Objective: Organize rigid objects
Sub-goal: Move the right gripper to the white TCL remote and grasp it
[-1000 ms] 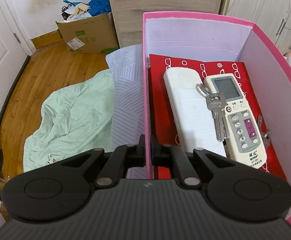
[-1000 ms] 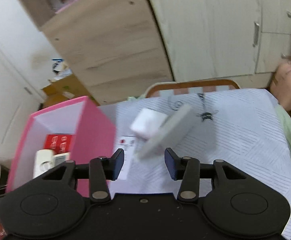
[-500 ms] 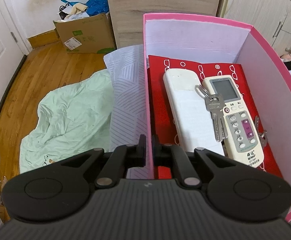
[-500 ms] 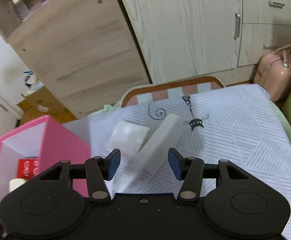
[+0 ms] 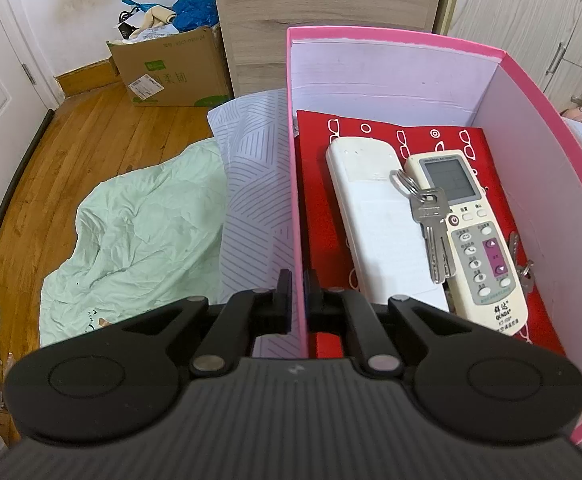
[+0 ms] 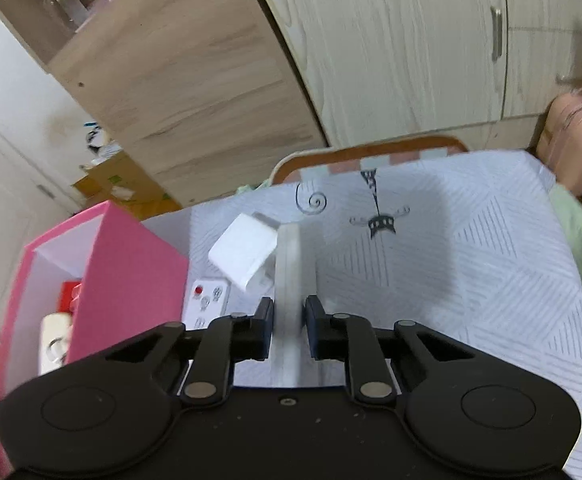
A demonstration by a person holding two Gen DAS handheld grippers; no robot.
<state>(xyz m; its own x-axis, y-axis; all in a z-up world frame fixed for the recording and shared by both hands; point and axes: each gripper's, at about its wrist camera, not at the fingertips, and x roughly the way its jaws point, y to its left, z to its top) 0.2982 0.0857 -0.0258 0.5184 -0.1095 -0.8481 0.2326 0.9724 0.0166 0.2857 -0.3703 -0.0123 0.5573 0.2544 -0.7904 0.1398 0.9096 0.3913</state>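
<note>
The left gripper (image 5: pixel 298 294) pinches the left wall of the pink box (image 5: pixel 547 160), fingers tight on it. Inside, on a red sheet (image 5: pixel 323 208), lie a white remote (image 5: pixel 375 224) & a cream remote w/ screen (image 5: pixel 471 240), w/ keys (image 5: pixel 431 220) on top. The right gripper (image 6: pixel 288 322) is closing its fingers around a long white bar (image 6: pixel 289 264) on the bed (image 6: pixel 471 272), pads touching its sides. A white block (image 6: pixel 245 254) sits just left of the bar, near a small flat remote (image 6: pixel 207 304).
</note>
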